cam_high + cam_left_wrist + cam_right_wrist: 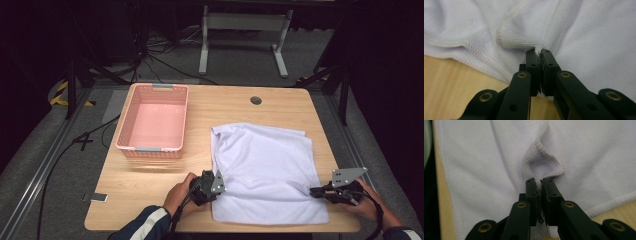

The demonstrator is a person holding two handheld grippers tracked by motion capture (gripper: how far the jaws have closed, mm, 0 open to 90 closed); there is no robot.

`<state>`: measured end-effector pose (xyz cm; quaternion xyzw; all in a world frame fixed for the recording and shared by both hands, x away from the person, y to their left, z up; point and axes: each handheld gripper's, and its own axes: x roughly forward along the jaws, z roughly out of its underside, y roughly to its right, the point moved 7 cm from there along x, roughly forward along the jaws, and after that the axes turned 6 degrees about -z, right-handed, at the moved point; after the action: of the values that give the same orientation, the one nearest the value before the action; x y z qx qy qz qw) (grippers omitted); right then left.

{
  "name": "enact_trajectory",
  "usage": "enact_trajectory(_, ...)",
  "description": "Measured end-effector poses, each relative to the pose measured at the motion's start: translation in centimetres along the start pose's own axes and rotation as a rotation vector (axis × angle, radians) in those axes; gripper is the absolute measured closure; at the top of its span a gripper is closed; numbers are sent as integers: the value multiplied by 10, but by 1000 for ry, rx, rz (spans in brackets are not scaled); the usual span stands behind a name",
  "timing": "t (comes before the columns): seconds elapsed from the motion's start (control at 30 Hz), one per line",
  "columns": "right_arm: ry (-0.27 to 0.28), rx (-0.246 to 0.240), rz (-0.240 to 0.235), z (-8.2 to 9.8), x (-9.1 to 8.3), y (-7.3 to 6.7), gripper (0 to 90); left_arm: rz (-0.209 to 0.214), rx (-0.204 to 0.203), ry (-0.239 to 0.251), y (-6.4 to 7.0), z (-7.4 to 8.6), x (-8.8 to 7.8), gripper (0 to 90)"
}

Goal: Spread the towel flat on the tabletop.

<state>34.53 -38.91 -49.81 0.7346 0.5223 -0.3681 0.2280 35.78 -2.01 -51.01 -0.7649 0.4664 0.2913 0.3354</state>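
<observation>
Two grippers are in my hands at a light wooden table [150, 200], and each is pinching the same white cloth [265, 165]. The cloth lies spread over the right half of the table, its near edge close to the table's near edge. My left gripper [216, 186] meets the cloth at its left edge, near side; in the left gripper view its jaws are pressed together on a small fold of fabric [537, 50], beside a stitched hem. My right gripper [314, 191] meets the cloth at its right edge, near side; in the right gripper view its jaws are likewise clamped on a bunched bit of hemmed edge [540, 181]. A pink plastic basket [127, 125] sits on the far left of the table, well apart from the cloth. A small dark round fitting [256, 100] is set into the table's far side.
</observation>
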Motion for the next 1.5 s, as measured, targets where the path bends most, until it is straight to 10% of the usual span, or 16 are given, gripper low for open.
enact_trajectory(0.27, 53, 14, 96, -16, 2, 21, 832, -60, -80, 57, -42, -16, 4, 861)
enact_trajectory(0.4, 138, -16, 83, -19, -17, 11, 823, -46, -68, 117, -36, -17, -17, 852)
enact_trajectory(0.53, 98, -75, 17, -7, -22, -11, 758, 1, -35, 85, -14, 2, -29, 773)
enact_trajectory(0.77, 102, -27, 62, -6, -26, -20, 545, 17, -215, 171, -20, 2, -42, 484)
enact_trajectory(1.03, 109, 2, 89, -41, -10, -14, 520, 72, -106, 120, -20, -28, -4, 382)
enact_trajectory(1.13, 31, -34, 52, -37, 1, -18, 736, 98, -12, 65, -17, -25, 6, 628)
enact_trajectory(1.2, 8, -74, 24, -34, 2, -25, 852, 126, -4, 70, -15, -20, 3, 836)
enact_trajectory(1.5, -32, -183, -158, -16, -11, -69, 840, 209, 22, 71, 15, 13, -37, 845)
